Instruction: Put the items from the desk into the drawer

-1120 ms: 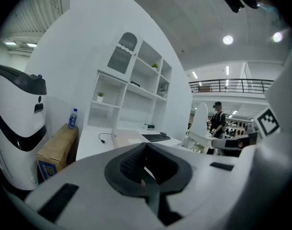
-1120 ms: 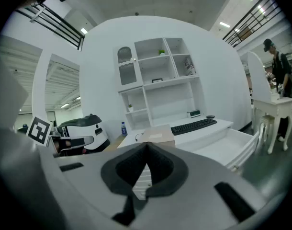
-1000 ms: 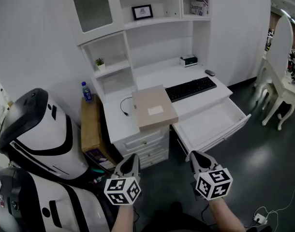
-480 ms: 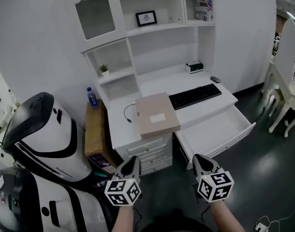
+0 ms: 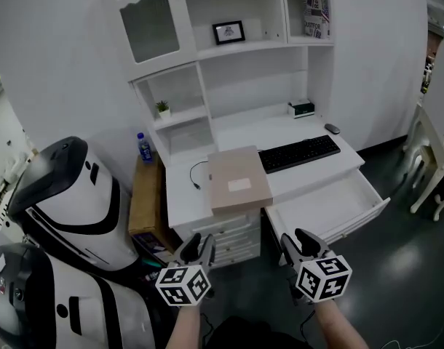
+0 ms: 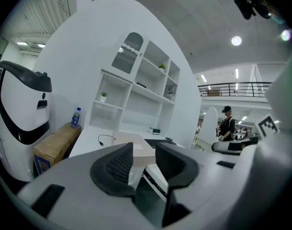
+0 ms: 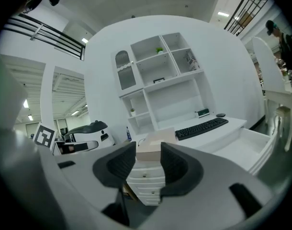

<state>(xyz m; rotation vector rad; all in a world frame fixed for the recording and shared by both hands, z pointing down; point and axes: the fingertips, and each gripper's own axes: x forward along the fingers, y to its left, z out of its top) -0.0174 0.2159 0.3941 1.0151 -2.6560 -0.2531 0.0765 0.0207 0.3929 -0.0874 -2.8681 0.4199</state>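
A flat beige box (image 5: 240, 180) lies on the white desk (image 5: 182, 191), overhanging its front edge. A black keyboard (image 5: 298, 153) sits to its right, with a small dark object (image 5: 331, 129) and a small clock-like device (image 5: 302, 108) behind it. A black cable (image 5: 196, 174) lies left of the box. The drawer (image 5: 327, 198) under the keyboard stands pulled out and holds nothing visible. My left gripper (image 5: 196, 251) and right gripper (image 5: 298, 247) hover in front of the desk, well short of it, both open and holding nothing. Between the right gripper's jaws (image 7: 148, 155) the box (image 7: 155, 140) shows in the distance.
A large white and black machine (image 5: 62, 202) stands at the left. A cardboard carton (image 5: 145, 195) with a water bottle (image 5: 144, 148) on it is wedged beside the desk. Shelves with a picture frame (image 5: 228, 32) and a small plant (image 5: 162, 108) rise behind. A person (image 6: 227, 126) stands far off.
The head view has shifted, so the desk sits a little lower and further right in the picture. Both grippers stay low in front of the desk, still apart from everything.
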